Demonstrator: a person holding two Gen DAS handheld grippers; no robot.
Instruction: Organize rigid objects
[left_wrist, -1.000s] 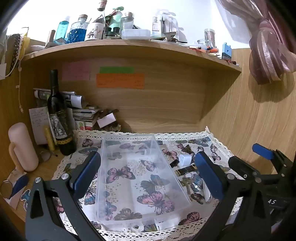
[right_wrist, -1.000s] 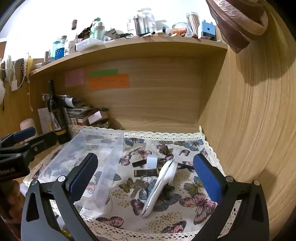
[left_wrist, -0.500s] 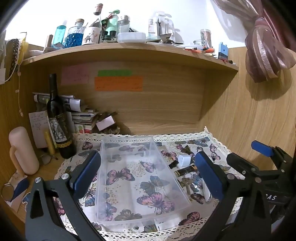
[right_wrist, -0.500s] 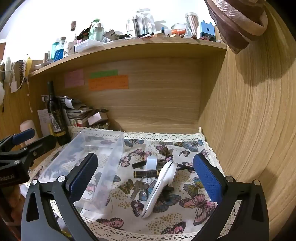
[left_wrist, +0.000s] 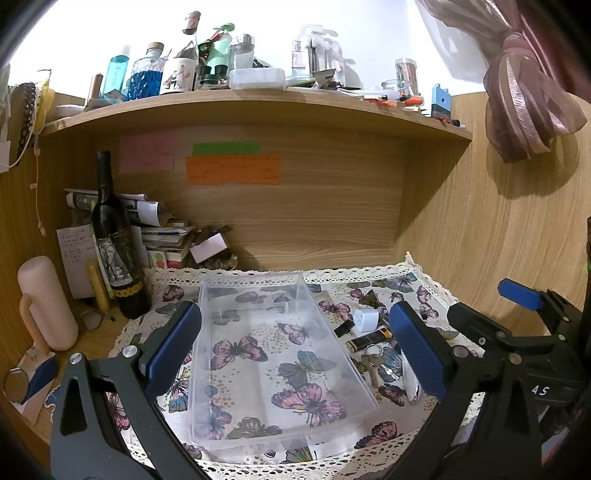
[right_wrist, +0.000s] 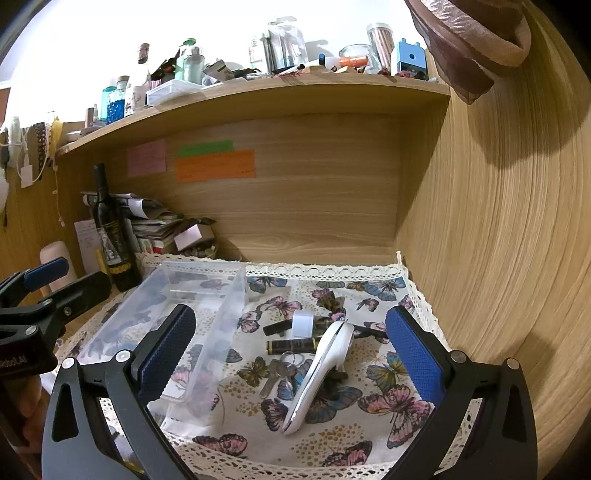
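Left hand-held gripper (left_wrist: 293, 345): jaws spread wide, holding nothing, poised above the bin.
Right hand-held gripper (right_wrist: 290, 349): jaws wide apart and empty, aimed at the loose pile.
Bin (left_wrist: 207, 332): clear, empty, on the butterfly cloth (right_wrist: 388, 402) at the left of the bench; nothing sorted into it yet, as it seems.
Loose things: white device (right_wrist: 319, 373), keys (right_wrist: 277, 369), dark tube (right_wrist: 291, 346), white cube (right_wrist: 303, 323) and a small black piece (right_wrist: 277, 327) lie bunched just right of the bin, several touching.
Risk, crowding: closing on the white device may also catch the keys or tube beside it and drag them along.
Risk, slip: the device looks smooth and curved, so a grip near its narrow end could let it pivot or drop.
Risk, bin: its thin wall looks light; a knock from either hand-held gripper could slide or tip it.
Risk, cloth: a finger dug too low may snag the lace and pull everything askew.
Risk, bottle (left_wrist: 114, 251): it stands near the bin's far left corner; a wide left swing could topple it.
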